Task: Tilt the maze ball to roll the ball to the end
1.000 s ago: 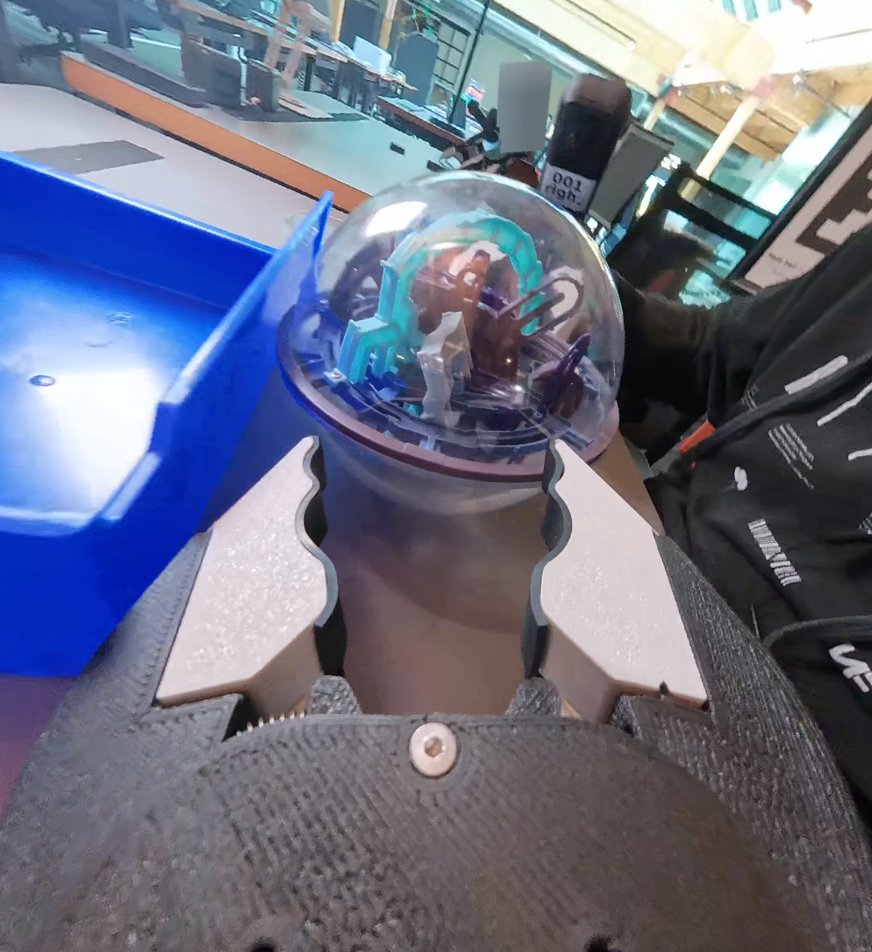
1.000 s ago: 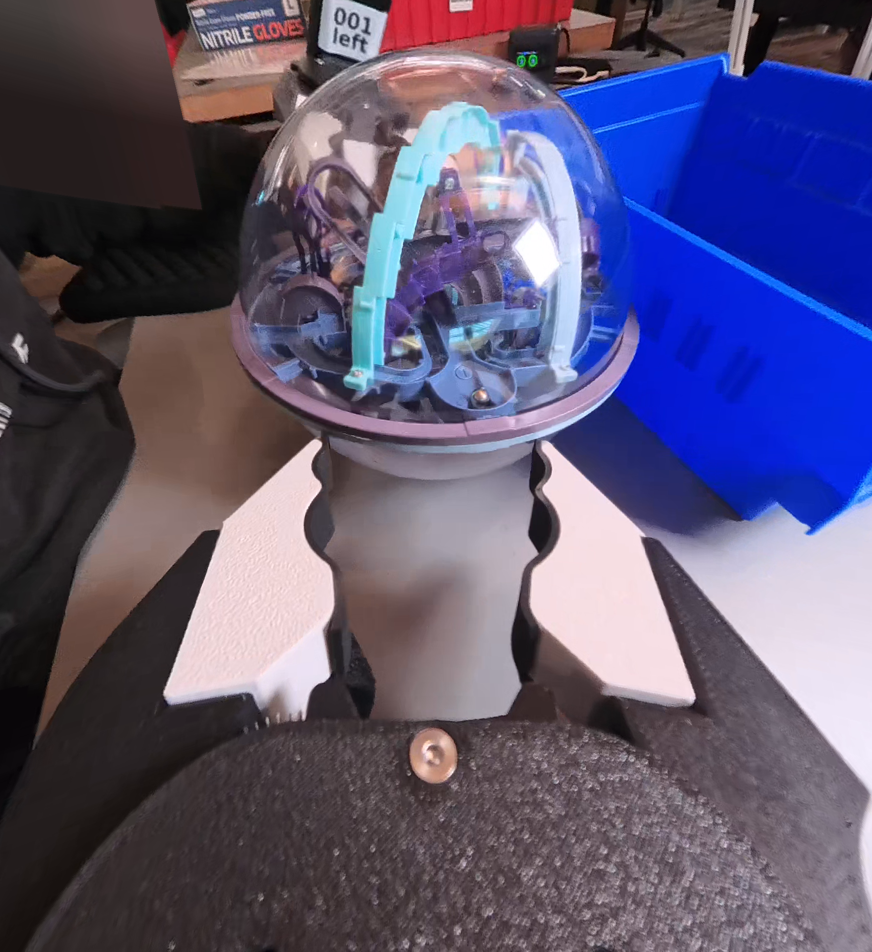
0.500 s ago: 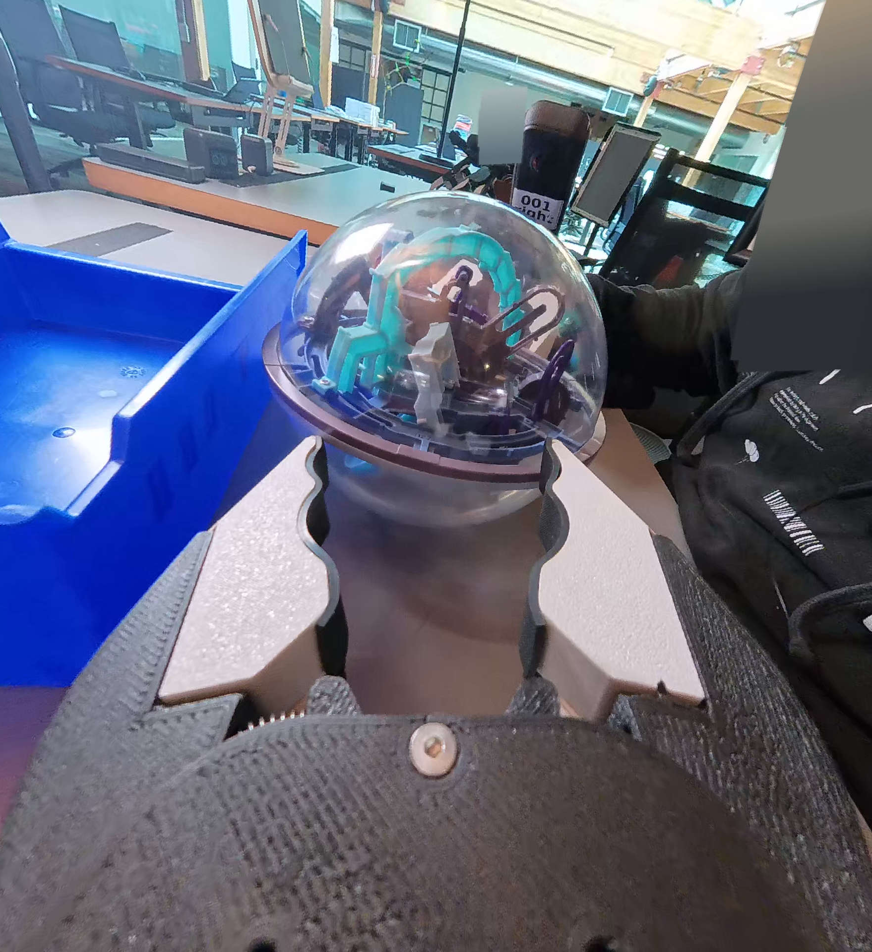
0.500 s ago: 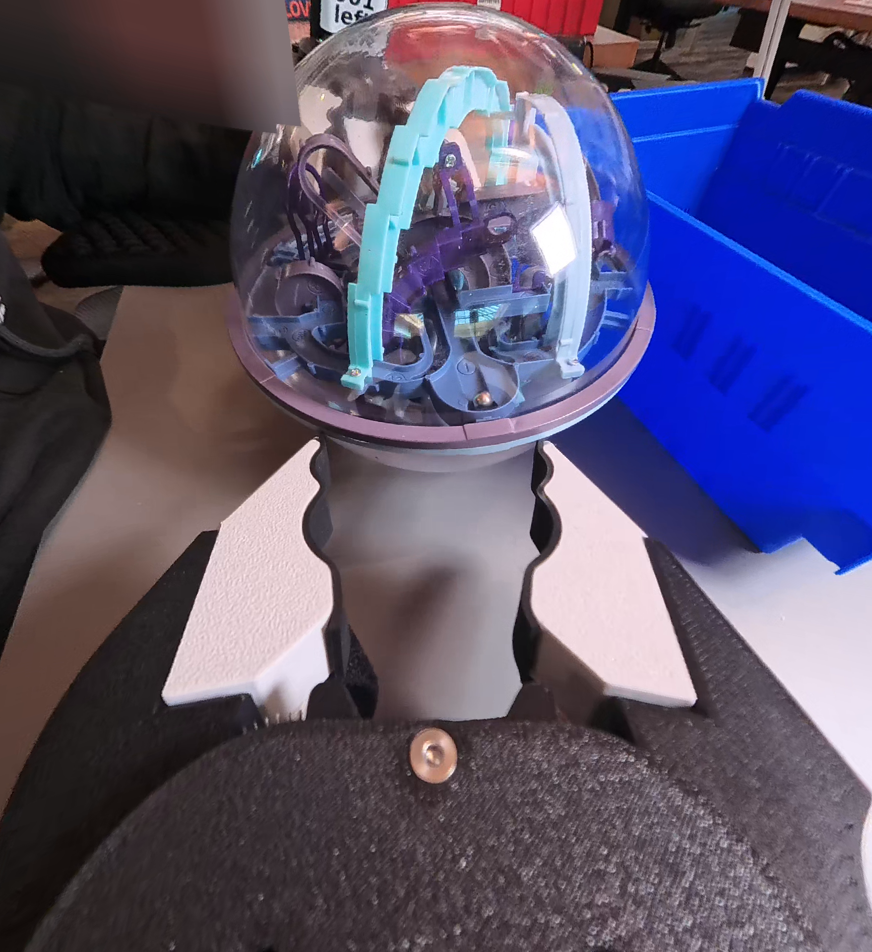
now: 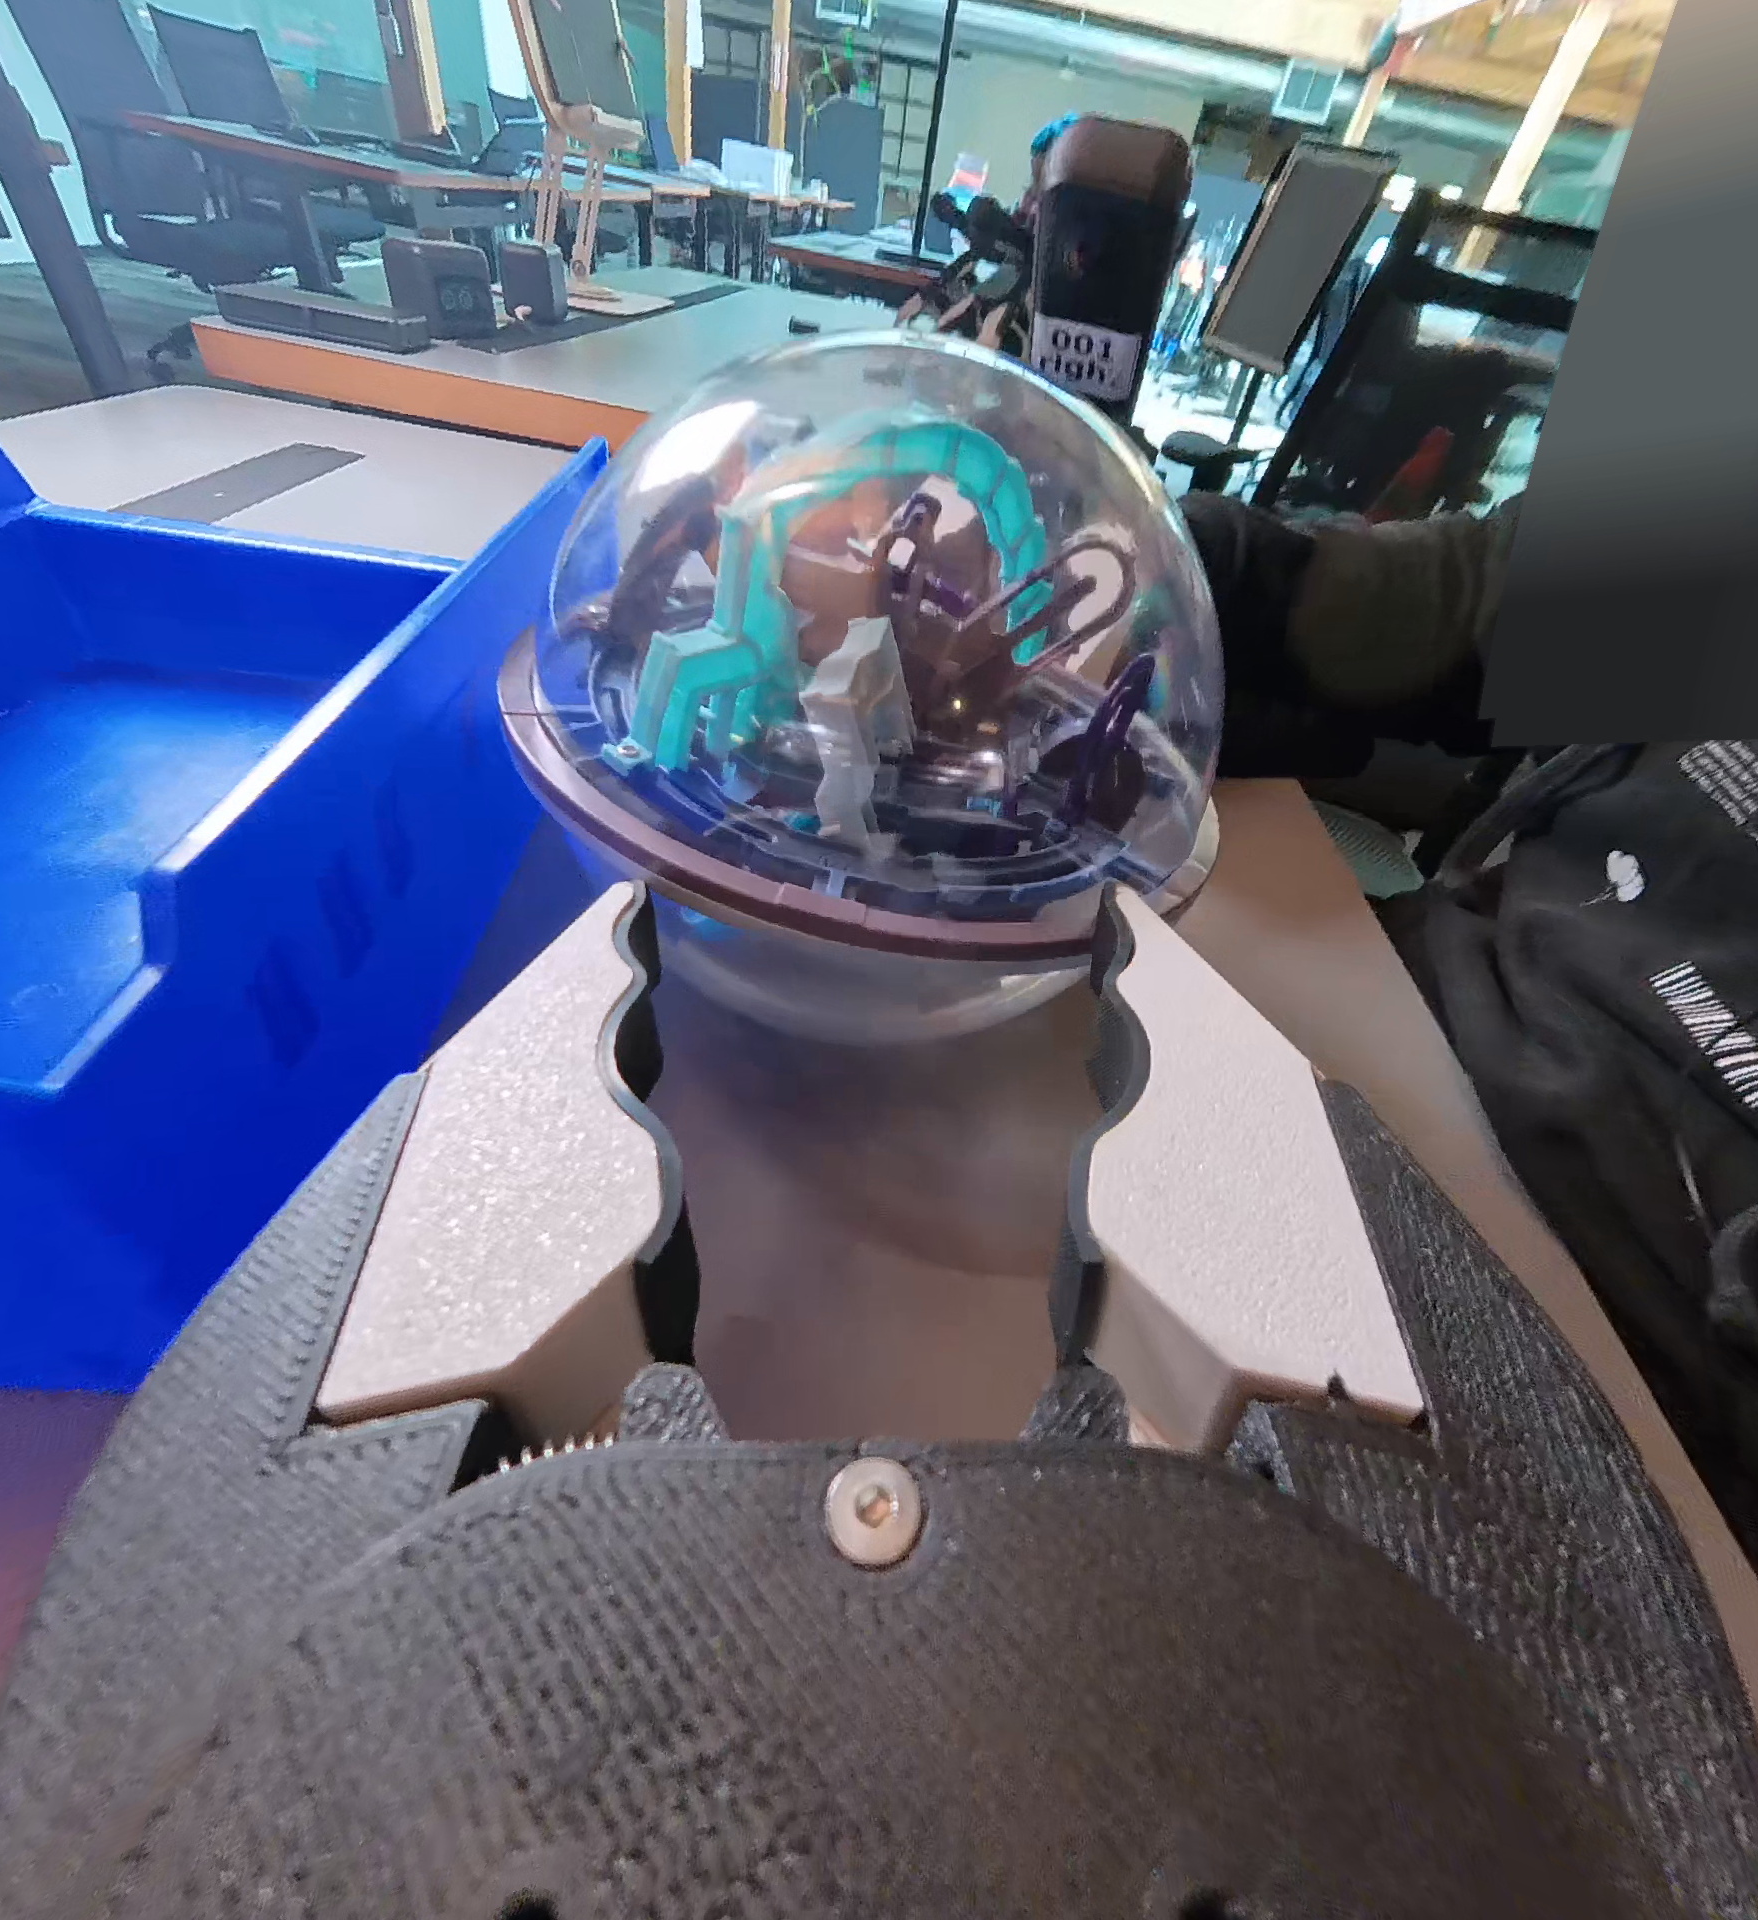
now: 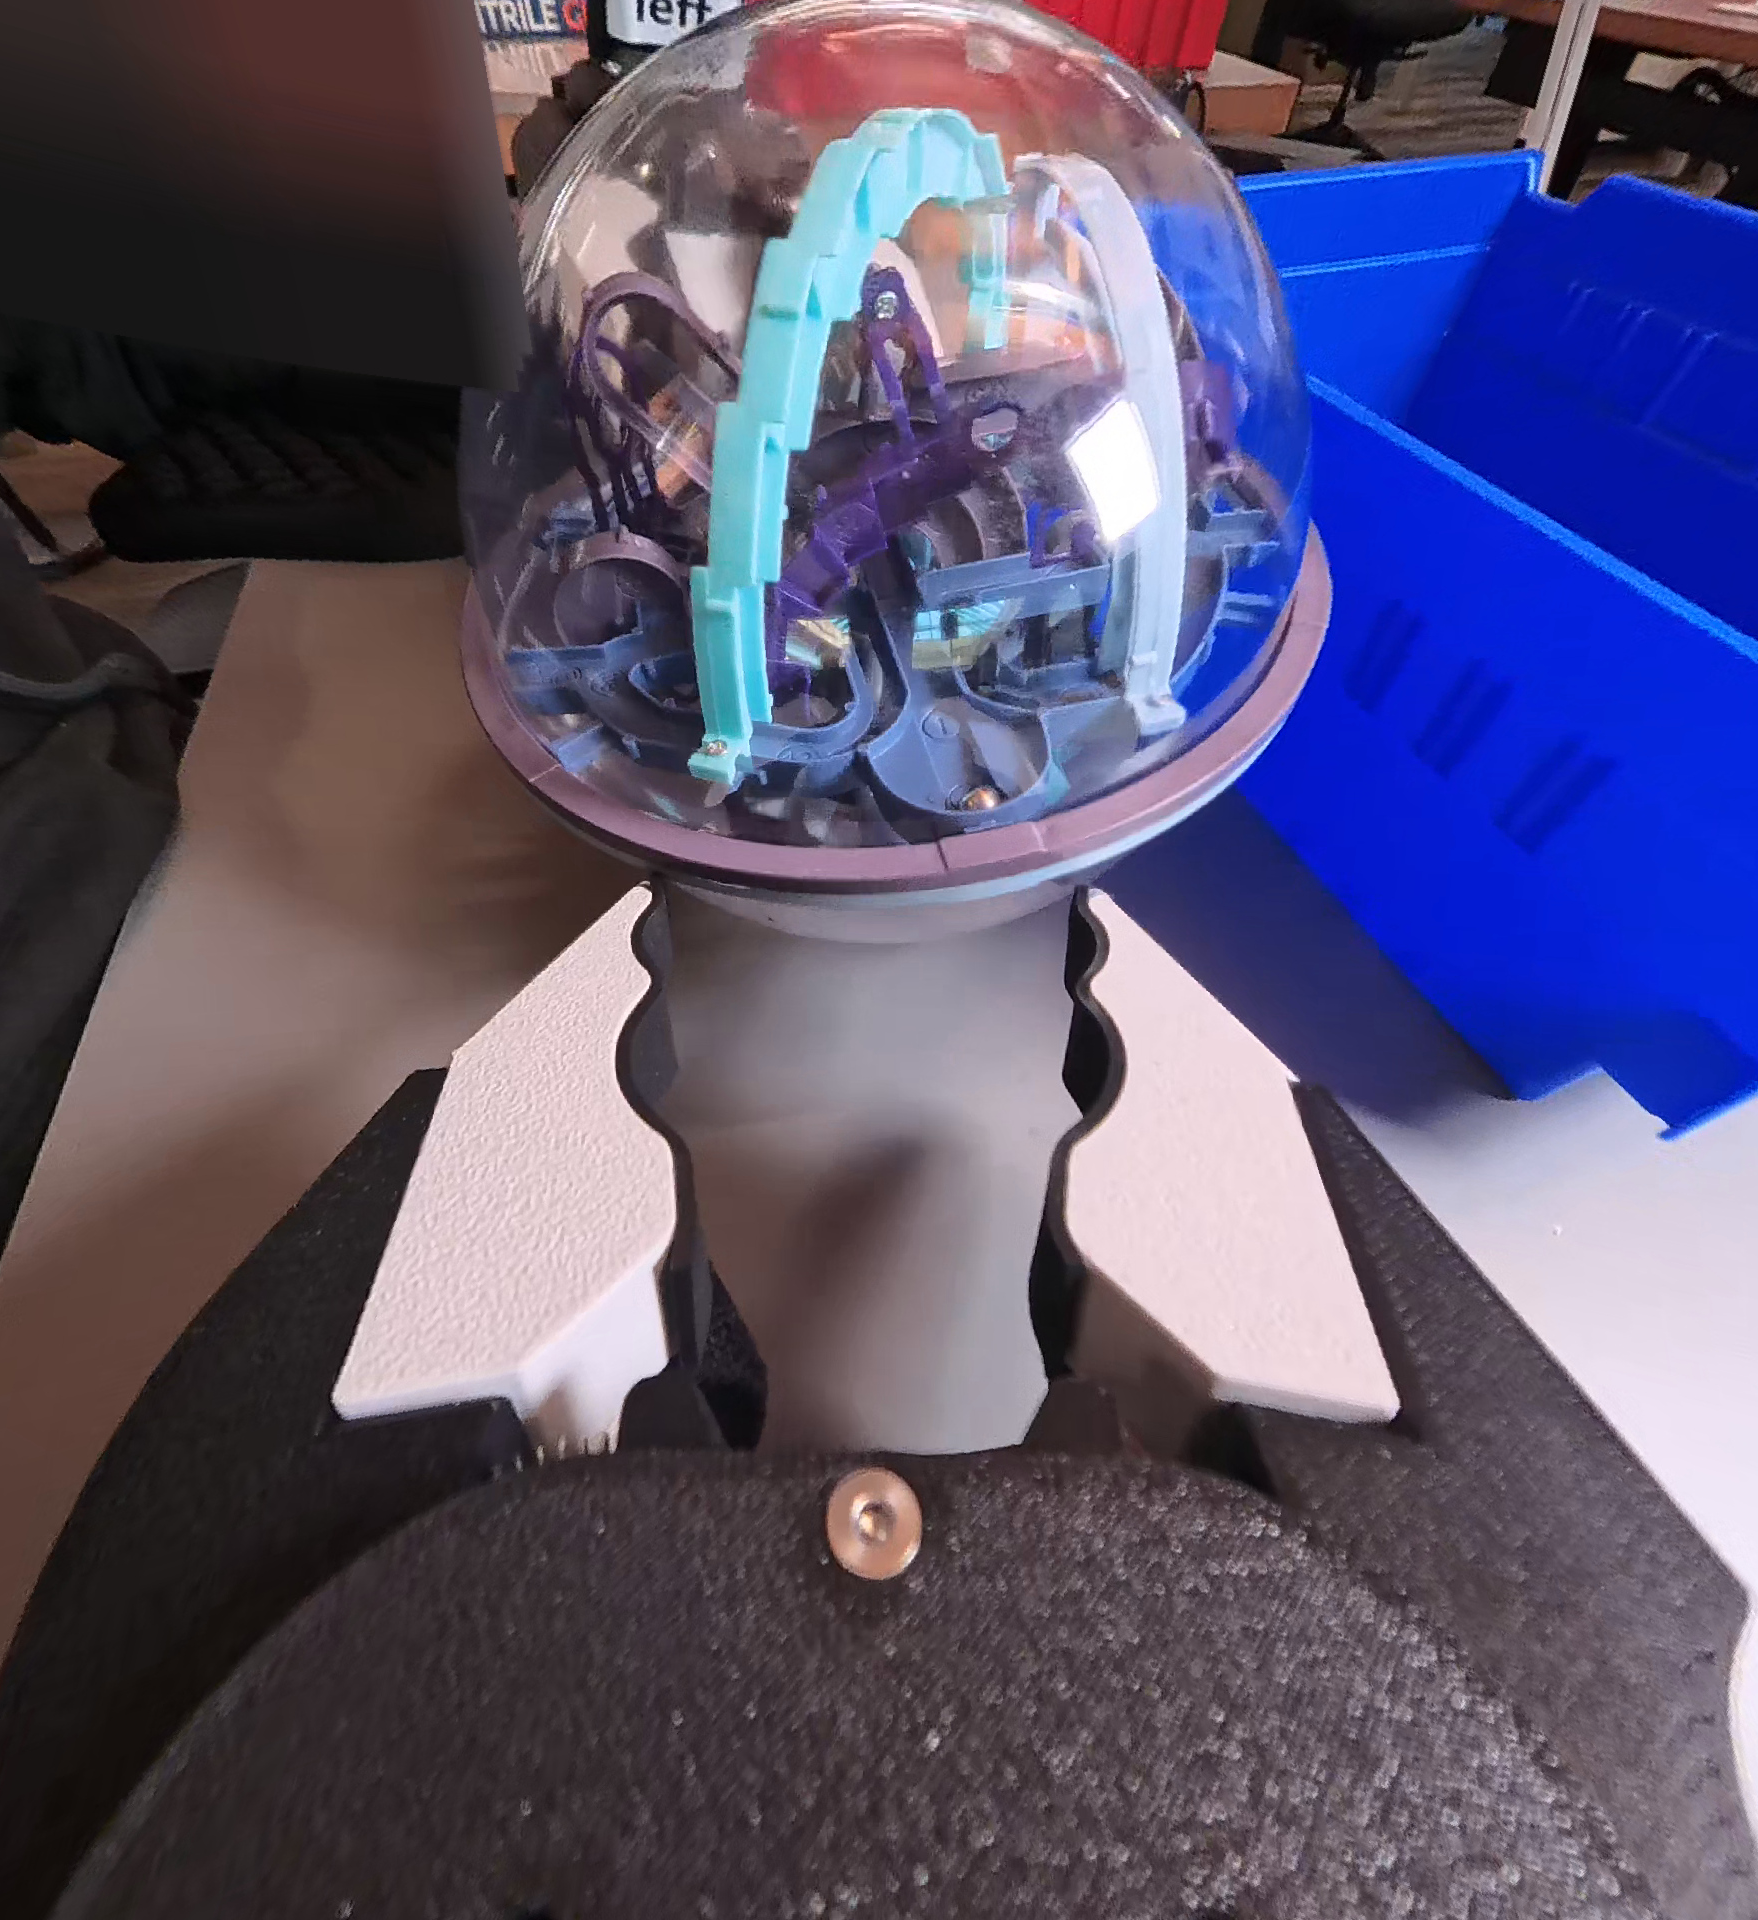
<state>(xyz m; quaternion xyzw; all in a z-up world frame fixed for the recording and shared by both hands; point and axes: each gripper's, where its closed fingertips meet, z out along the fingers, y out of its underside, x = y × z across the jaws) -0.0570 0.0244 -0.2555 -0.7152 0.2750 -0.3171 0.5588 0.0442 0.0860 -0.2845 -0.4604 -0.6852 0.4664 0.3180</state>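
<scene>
Left gripper [image 5: 870, 935] and right gripper [image 6: 870, 914] are pinching the maze ball [image 6: 890, 499] from opposite sides under its rim, fingers pointing level, holding it tilted above the table [image 6: 1581, 1299], just beside the blue bin [image 5: 179, 831]; small ball [image 6: 981, 798] is sitting in front track.

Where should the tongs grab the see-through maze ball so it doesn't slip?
Probably the lower half of the maze ball, just under its dark rim, one pair of tongs from each opposite side. The rim sticks out like a ledge, while the smooth dome above looks slippery.
</scene>
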